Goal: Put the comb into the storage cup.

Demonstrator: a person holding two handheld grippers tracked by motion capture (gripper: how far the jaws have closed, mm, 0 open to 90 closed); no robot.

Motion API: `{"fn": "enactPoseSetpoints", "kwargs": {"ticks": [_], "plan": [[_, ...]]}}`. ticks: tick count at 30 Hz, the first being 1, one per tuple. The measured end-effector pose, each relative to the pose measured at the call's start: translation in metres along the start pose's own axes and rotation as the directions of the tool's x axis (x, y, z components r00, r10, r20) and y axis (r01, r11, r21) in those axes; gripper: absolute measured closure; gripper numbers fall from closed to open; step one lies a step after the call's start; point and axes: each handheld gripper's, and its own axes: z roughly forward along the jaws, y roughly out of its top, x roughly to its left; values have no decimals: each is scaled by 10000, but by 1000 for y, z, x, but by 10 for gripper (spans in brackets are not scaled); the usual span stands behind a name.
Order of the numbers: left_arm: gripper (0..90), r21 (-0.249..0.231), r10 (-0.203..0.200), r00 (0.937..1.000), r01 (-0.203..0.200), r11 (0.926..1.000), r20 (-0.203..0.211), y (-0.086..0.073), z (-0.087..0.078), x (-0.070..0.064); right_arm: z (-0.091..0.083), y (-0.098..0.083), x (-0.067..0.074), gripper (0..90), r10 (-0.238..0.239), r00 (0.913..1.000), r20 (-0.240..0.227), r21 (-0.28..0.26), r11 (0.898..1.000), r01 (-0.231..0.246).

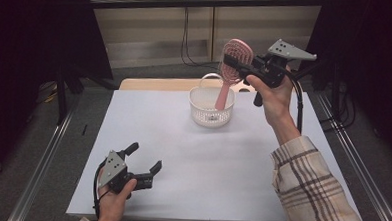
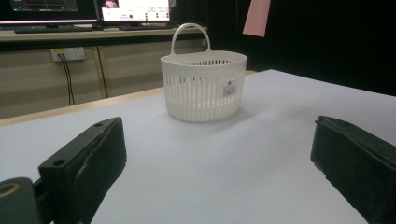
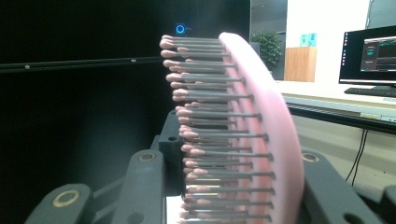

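1. A white slatted basket [image 1: 211, 107] with an upright loop handle is set toward the far middle of a white surface [image 1: 182, 155]; every place below is given relative to this basket.

2. A pink hairbrush [image 1: 231, 67] is held in the air above the basket's right rim, head up and tilted slightly, with its handle pointing down into the basket's opening. Whether the handle tip touches the inside of the basket cannot be told.

3. The brush is gripped at its head by the right claw [image 1: 237, 66], which is carried high, above and just right of the basket, in a hand with a plaid sleeve. In the right gripper view the black jaws are seen closed against both sides of the brush head [image 3: 243, 140], bristles toward one jaw and the smooth pink back toward the other.

4. This grip seems chosen so the long handle hangs freely and can be guided in or out of the basket; which direction is intended cannot be judged.

5. The left claw [image 1: 144, 161] is held low over the surface, well in front of the basket and to its left. Its jaws are spread wide with nothing between them, and it is aimed toward the basket [image 2: 204, 86], apparently idle or kept ready to steady it.
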Motion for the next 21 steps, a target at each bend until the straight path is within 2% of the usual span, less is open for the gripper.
{"fn": "enactPoseSetpoints", "kwargs": {"ticks": [12, 14, 21], "plan": [[35, 9, 32, 10000, -32, 10000, -21, 0, 0, 1, 12, -6, -5, 623, 110, 9994, 320, -146, 9998, -105], [35, -29, 7, 10000, -7, 10000, -19, 0, 0, 0, 15, -8, -6, 623, 251, 9989, 393, -278, 9993, -240], [35, -41, -14, 10000, 14, 10000, -49, 0, -1, 0, 22, -14, -11, 623, 271, 9978, 606, -188, 9995, -260]]}}
